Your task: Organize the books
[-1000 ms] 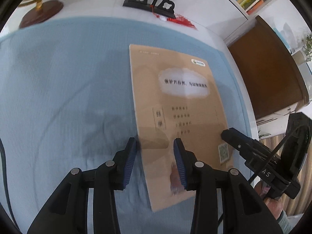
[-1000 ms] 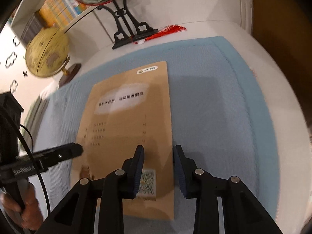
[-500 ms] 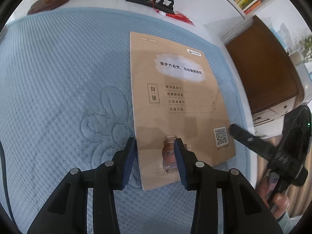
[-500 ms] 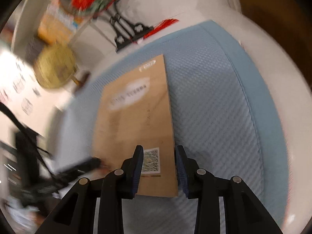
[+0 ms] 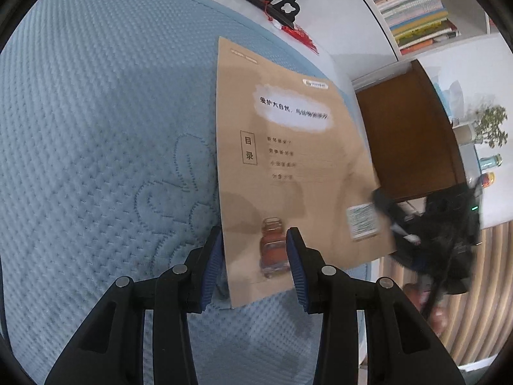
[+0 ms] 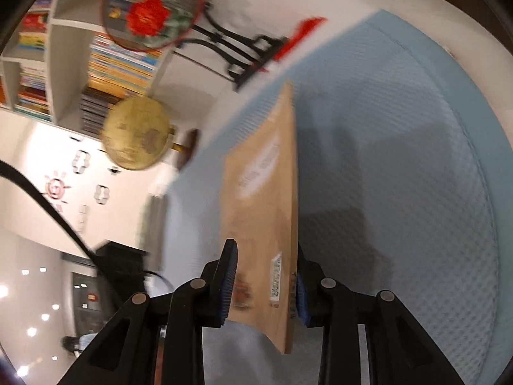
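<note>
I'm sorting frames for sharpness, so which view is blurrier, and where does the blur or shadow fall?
Right wrist view: worse, with the globe, the fan stand and the book print smeared. Left wrist view: quilted mat crisp, book title soft, right hand-held gripper blurred, and a shadow across the book's lower cover.

Left gripper [image 5: 255,258]: pitched downward, jaws parted by a moderate gap, blue-padded fingers [image 5: 214,264] straddling the near left corner of the book [image 5: 288,173]. Right gripper [image 6: 264,284]: rolled to one side, jaws closing, the book's near right edge standing between its pads. Contact at the pads cannot be confirmed.
</note>
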A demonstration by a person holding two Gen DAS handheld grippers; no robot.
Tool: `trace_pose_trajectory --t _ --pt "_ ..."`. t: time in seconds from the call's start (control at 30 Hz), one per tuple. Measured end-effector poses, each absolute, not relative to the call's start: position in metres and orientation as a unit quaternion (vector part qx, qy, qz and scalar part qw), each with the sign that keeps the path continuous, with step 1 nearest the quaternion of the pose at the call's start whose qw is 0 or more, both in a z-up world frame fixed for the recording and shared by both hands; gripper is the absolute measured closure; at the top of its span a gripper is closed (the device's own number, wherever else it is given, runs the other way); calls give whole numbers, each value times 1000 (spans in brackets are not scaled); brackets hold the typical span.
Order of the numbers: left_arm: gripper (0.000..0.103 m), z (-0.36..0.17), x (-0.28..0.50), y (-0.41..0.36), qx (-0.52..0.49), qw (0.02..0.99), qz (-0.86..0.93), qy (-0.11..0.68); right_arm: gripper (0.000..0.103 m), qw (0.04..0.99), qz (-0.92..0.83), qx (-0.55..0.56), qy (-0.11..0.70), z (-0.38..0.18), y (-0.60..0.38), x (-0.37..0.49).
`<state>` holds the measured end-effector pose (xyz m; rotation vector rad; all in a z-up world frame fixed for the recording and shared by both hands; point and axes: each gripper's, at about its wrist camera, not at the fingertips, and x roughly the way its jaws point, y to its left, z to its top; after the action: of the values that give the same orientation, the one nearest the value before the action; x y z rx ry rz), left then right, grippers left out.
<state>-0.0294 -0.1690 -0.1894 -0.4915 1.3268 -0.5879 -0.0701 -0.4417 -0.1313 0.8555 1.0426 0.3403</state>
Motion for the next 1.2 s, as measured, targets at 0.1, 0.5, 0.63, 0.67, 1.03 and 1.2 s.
trace_pose_trajectory --t 0.1,0.5,0.63,0.67,1.03,1.2 --pt "67 -186 -29 -174 -208 722 -267 604 71 784 160 363 477 -114 -433 -66" --pt "67 -177 -40 -148 -208 732 -249 599 71 828 199 246 464 -56 -363 -56" --pt "67 -170 -48 -125 -194 749 -222 593 71 827 231 232 457 -42 -326 -52" --pt "67 -166 -50 -114 -195 757 -210 588 71 826 239 226 457 -41 -316 -51" --pt "67 -129 -69 38 -193 827 -24 528 65 790 289 220 494 -64 -232 -49" --pt "67 -136 -67 37 -192 819 -43 540 65 784 259 213 522 -90 -225 -50"
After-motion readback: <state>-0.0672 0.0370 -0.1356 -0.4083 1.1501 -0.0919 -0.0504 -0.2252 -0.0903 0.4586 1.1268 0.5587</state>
